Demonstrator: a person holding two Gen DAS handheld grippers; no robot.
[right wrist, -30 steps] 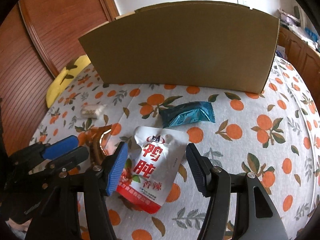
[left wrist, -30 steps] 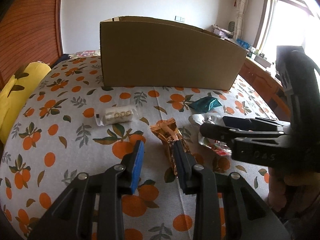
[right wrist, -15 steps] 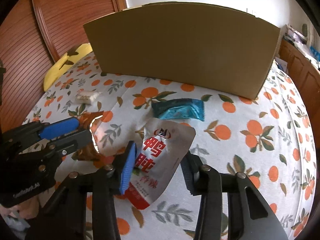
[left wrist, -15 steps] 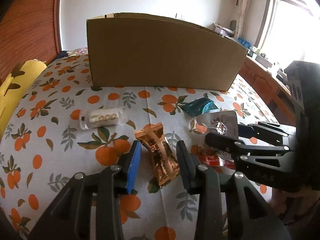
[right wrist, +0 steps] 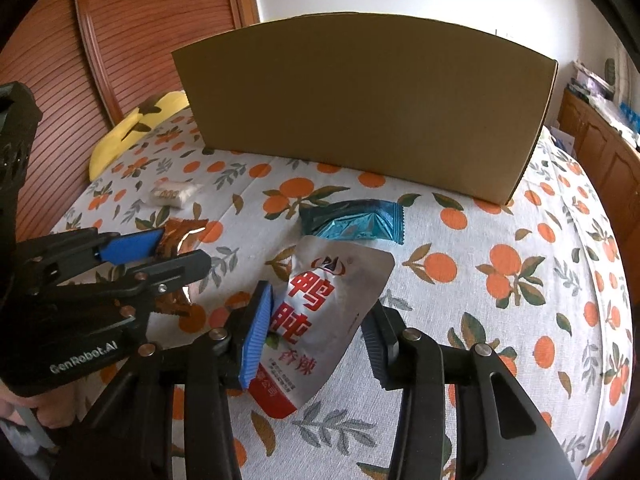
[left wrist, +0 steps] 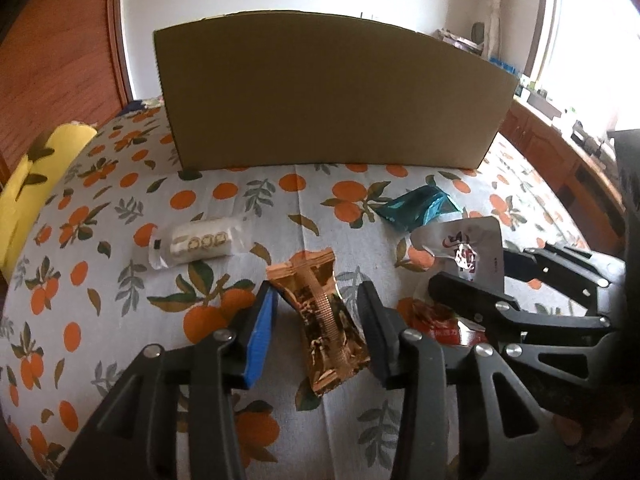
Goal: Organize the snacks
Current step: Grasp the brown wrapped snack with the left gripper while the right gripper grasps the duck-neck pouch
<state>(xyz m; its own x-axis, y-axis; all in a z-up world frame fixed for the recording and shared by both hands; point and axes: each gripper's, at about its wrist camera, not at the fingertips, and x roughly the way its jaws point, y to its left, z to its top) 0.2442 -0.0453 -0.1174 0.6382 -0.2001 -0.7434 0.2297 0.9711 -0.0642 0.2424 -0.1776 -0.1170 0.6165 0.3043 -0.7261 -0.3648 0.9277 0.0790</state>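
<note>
A gold-brown snack packet [left wrist: 322, 320] lies between the fingers of my left gripper [left wrist: 316, 320], whose jaws stand open around it. A silver pouch with red characters [right wrist: 320, 312] lies between the fingers of my right gripper [right wrist: 320, 328], also open around it, the left pad touching its edge. A teal packet [right wrist: 356, 222] lies just beyond the pouch; it also shows in the left wrist view [left wrist: 420, 206]. A white packet of round biscuits [left wrist: 196, 242] lies to the left. A tall cardboard box [left wrist: 332, 100] stands at the back.
The snacks lie on a cloth with an orange-fruit print [left wrist: 100, 280]. A yellow cushion [left wrist: 24, 184] sits at the left edge. Wooden cabinets [right wrist: 600, 136] stand to the right, a ribbed wooden door [right wrist: 140, 32] to the left.
Both grippers have moved forward so that each now straddles its packet, and the jaws have narrowed toward the packets. The snacks themselves have not moved.
</note>
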